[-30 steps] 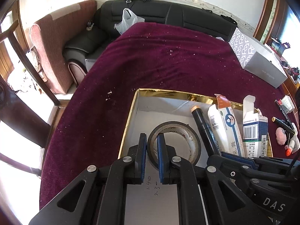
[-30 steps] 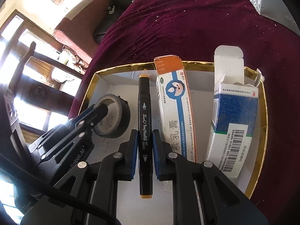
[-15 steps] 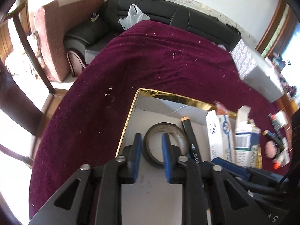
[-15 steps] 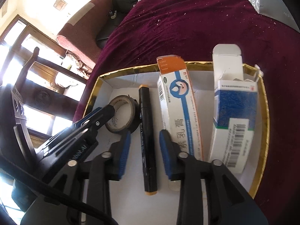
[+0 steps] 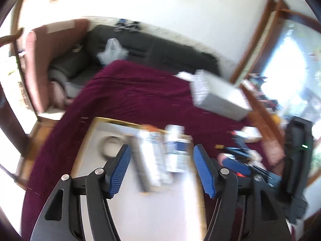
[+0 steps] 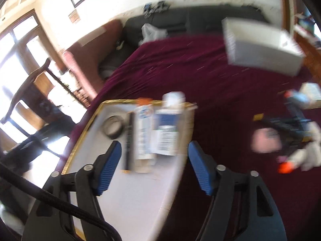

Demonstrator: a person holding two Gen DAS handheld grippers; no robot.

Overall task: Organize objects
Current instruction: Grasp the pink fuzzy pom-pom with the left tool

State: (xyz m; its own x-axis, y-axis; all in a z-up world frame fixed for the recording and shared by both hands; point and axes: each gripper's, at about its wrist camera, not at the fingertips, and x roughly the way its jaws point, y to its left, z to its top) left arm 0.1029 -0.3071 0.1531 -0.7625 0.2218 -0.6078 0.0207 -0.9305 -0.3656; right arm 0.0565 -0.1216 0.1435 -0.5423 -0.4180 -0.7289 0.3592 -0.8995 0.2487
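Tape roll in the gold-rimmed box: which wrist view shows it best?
Right wrist: the tape roll shows as a full dark ring beside the black marker. Left wrist shows only a pale smear, partly behind a left claw finger.

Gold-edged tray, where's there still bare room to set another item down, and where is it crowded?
The gold-edged tray has bare white floor along its near half, in front of the tape roll, marker and two cartons. Its far half is crowded by those four. Outside it, the maroon cloth is free between the tray and the grey box; the pile of pens crowds the right.
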